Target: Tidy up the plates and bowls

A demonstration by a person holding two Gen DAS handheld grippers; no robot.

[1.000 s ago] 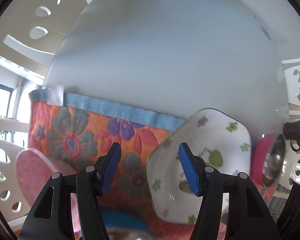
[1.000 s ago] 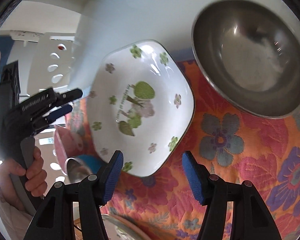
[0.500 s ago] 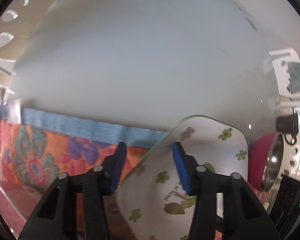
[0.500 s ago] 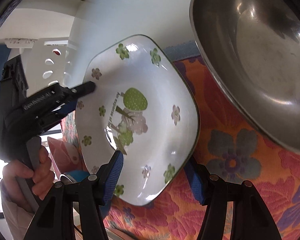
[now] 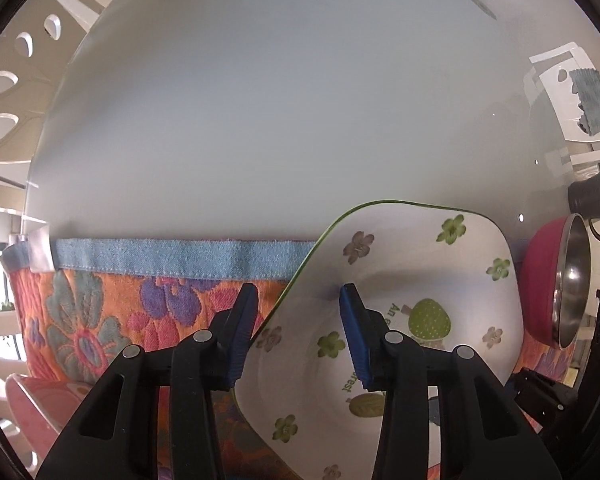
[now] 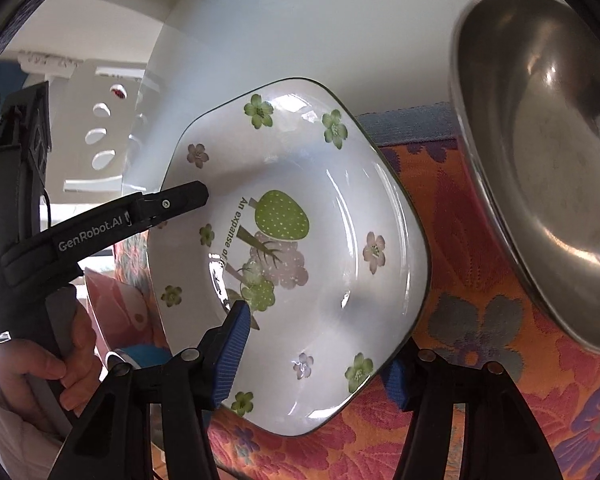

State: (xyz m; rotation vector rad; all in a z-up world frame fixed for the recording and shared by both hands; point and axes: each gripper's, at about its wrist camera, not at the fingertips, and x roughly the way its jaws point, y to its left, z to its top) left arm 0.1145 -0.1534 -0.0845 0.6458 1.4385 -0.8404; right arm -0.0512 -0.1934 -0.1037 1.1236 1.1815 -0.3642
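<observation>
Item: flowered plate (image 6: 300, 264), tilted above the floral cloth (image 6: 480, 360). My left gripper (image 5: 296, 320) and right gripper (image 6: 316, 356) are each straddling its rim, fingers apart; steel bowl (image 6: 540, 184) sitting beside.

Black tool (image 5: 296, 332) w/ blue pads, silver screws, "GenRobot.AI" mark

The left tool (image 5: 294, 322) straddles the rim of the flower-patterned square plate (image 5: 420, 280), above the floral cloth (image 5: 120, 300) on the table (image 5: 280, 100).
</observation>
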